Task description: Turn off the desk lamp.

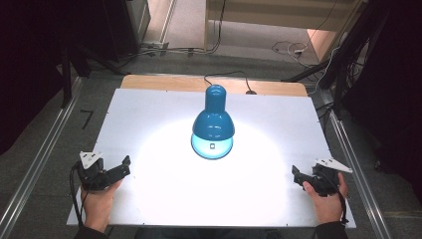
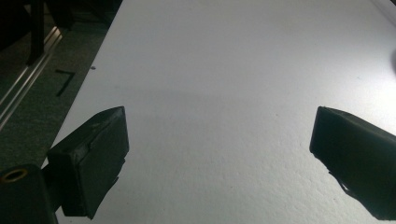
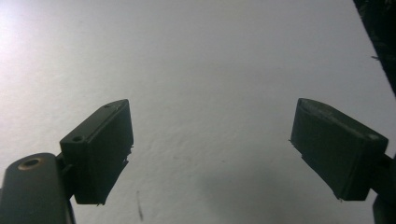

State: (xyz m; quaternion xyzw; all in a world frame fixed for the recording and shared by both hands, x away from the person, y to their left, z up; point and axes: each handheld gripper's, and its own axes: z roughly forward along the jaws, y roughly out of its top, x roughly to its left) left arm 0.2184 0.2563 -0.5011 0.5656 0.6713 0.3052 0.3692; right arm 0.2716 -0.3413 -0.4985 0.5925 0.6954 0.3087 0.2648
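Blue desk lamp [image 1: 213, 122] sits lit mid-table, well apart from both hands; left gripper [image 1: 119, 167] and right gripper [image 1: 297, 175] both spread, empty. A hasty grab at that rounded shade could tip it over

Place: a lab-style recording rig
Counter: white board [image 1: 149, 114] on a wooden top, lit by a blue lamp [image 1: 213, 122]
Surroundings: black curtains [image 1: 30, 59], metal rails [image 1: 35, 164] along both side edges, loose cables [image 1: 288, 48] on the floor beyond the far edge

Blue lamp [image 1: 213, 121], lit, stands mid-table facing down.
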